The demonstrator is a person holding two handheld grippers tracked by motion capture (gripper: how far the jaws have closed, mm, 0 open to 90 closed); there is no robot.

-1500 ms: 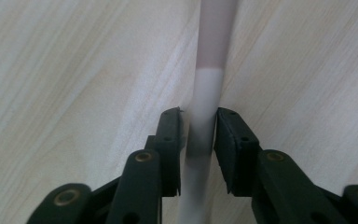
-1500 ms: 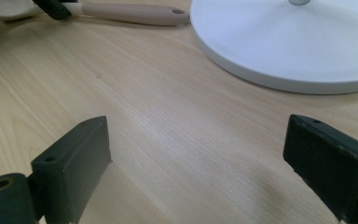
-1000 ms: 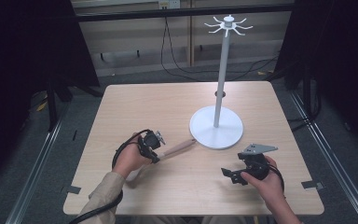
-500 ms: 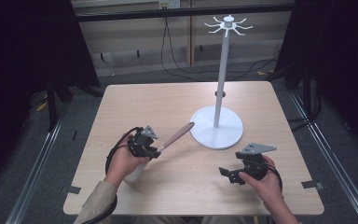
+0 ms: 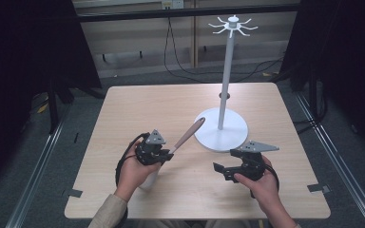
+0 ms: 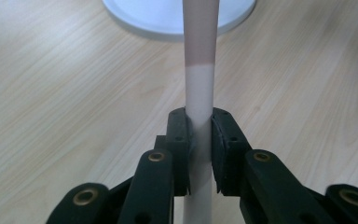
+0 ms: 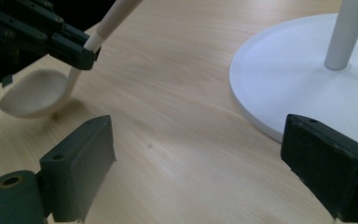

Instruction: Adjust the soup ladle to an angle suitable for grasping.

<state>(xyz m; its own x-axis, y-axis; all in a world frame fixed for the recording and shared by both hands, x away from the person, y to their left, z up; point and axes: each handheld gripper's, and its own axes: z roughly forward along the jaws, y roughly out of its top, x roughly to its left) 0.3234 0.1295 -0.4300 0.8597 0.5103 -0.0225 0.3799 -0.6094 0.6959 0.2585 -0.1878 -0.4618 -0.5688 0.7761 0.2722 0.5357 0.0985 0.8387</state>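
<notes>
1. The left gripper (image 5: 167, 153) is clamping the handle of the ladle (image 5: 186, 135), and the bowl end is hanging just above the table (image 5: 147, 104) under the left hand.
2. The hanging on the stand (image 5: 221, 134) is not yet done (it seems to be the goal); the ladle is pointing toward its base.
3. The right gripper (image 5: 224, 170) is waiting wide and empty, near the base.

The stand (image 5: 221, 135) sits on the table (image 5: 138, 102), right of the ladle (image 5: 183, 137).
</notes>
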